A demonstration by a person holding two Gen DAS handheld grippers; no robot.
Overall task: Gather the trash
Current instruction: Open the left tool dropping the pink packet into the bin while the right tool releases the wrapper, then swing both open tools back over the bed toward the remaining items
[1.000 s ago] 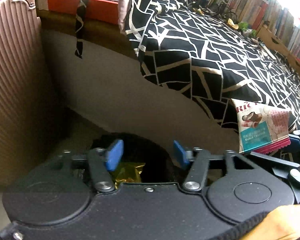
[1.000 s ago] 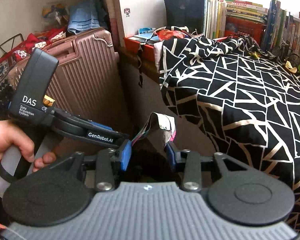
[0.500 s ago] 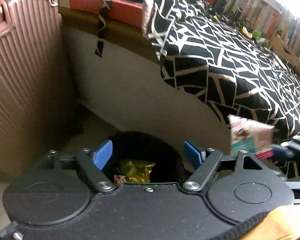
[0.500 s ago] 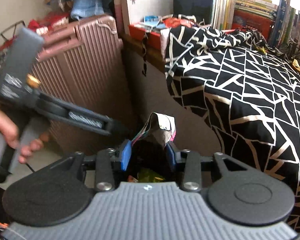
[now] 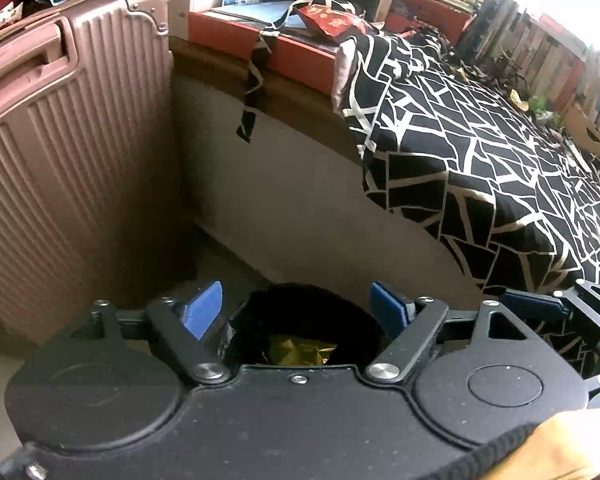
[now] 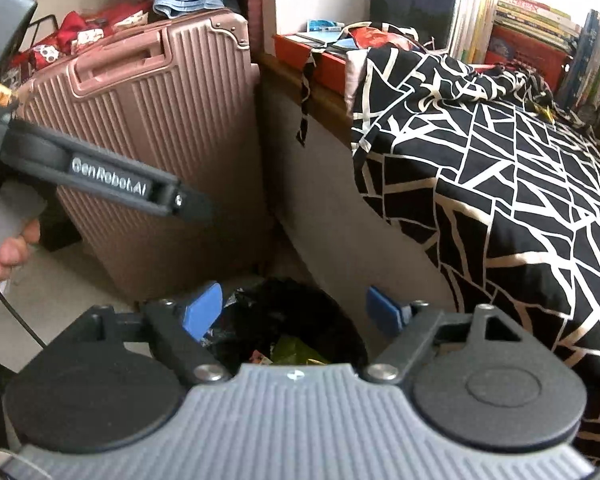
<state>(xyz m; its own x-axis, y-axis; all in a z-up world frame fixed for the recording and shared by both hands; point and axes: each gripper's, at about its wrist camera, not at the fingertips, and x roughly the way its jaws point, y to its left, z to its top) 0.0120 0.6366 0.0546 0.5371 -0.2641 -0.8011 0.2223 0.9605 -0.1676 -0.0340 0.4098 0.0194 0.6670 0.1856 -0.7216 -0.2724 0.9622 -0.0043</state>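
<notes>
We've got both grippers, left (image 5: 296, 310) & right (image 6: 296, 310), over the black bin (image 6: 300, 320), jaws opening, nothing between them. Lift clear w/o snagging the liner, then go for bed-edge scraps.

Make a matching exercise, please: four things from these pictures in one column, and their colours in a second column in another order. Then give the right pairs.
Things:
1. suitcase
2. bedspread
3. bin
4. gripper pads

Colours:
A. blue
B. black with pale lines
C. pink
D. black

Right pairs: 1-C, 2-B, 3-D, 4-A
</notes>
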